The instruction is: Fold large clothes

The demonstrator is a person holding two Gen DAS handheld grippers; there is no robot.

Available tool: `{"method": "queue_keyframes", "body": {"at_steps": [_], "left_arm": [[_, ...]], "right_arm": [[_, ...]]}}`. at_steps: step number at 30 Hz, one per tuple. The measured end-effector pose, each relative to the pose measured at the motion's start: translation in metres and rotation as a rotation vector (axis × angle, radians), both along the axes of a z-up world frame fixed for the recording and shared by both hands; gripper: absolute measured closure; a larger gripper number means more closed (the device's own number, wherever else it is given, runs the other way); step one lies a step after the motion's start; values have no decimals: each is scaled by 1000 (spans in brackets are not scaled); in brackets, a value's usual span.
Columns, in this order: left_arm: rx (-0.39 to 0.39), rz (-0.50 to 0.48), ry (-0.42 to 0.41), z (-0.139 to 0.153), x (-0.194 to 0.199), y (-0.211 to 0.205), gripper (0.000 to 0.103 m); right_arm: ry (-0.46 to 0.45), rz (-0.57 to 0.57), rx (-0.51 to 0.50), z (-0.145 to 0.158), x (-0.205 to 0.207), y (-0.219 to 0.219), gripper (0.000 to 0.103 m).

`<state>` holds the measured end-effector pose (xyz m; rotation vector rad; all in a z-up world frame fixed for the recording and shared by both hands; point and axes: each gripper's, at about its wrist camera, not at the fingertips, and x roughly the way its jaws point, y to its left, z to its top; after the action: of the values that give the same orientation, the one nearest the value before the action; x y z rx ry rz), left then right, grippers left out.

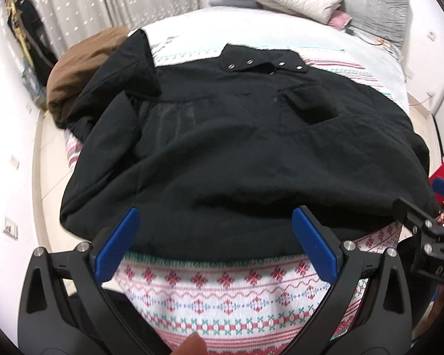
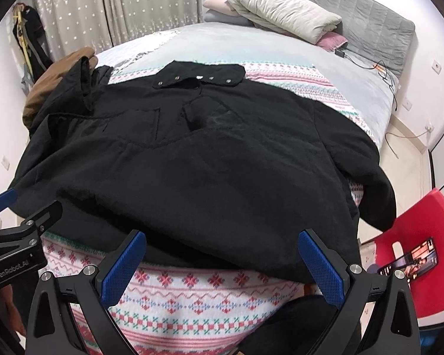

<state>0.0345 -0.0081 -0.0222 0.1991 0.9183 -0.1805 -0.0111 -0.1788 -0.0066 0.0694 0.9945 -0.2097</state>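
Note:
A large black jacket [image 1: 222, 148] lies spread flat on a patterned blanket [image 1: 222, 295] on the bed, its snap collar [image 1: 263, 65] at the far end and one sleeve folded up at the left. It also shows in the right wrist view [image 2: 192, 177]. My left gripper [image 1: 216, 245] is open and empty, its blue pads [image 1: 117, 245] just above the jacket's near hem. My right gripper [image 2: 222, 266] is open and empty over the near hem further right. Each gripper shows at the edge of the other's view.
A brown garment [image 1: 83, 68] is piled at the bed's left edge. Pillows and folded bedding [image 2: 281, 9] lie at the headboard, with cables [image 2: 381, 71] beside them. A red chair [image 2: 423, 251] holding a phone [image 2: 411, 260] stands at the right. Curtains hang behind.

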Motion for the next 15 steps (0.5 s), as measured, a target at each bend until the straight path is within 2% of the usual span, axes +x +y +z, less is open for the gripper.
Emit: {"method": "queue_keyframes", "body": {"at_steps": [3,5,9,15], "left_arm": [[-11,-43,9,6,10,-1,0],[-18,-77,22,10,19,-1,0],[-14,-132,35,21,45,-3,0],[-13,-199,35,42,103,-1,0]], "right_arm": [[-60,33,-49,6,4,-2,0],[-66,68,-83,9,9,-2,0],[-81,130,-3,19,24,-16,0],[-69,214,36,36,67,-48,0]]}}
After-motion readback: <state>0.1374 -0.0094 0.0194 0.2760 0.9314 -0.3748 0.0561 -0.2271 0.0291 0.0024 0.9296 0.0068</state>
